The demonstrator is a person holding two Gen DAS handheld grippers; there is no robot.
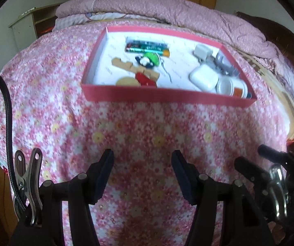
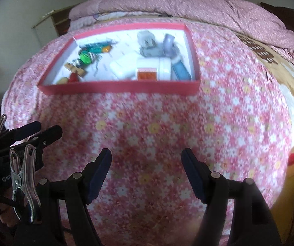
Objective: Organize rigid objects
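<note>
A shallow red box [image 1: 167, 96] [image 2: 118, 87] lies on the flowered bedspread and holds several small objects. On its left are green batteries [image 1: 147, 47] [image 2: 96, 47], a green keychain toy [image 1: 149, 60], wooden pieces [image 1: 134, 67] and a red piece [image 1: 145, 80]. On its right are a white earbud case [image 1: 203, 76] [image 2: 124, 67], a white jar with an orange label [image 1: 232, 87] [image 2: 153, 69], a white charger [image 1: 203, 51] and grey parts [image 2: 149, 45]. My left gripper [image 1: 142, 160] is open and empty, well in front of the box. My right gripper [image 2: 147, 157] is open and empty too.
A folded pink quilt [image 1: 167, 10] lies behind the box. A small cabinet [image 1: 30, 26] stands at the far left. The bed's wooden edge [image 2: 286, 164] shows at the right. The right gripper shows at the lower right of the left wrist view [image 1: 274, 176].
</note>
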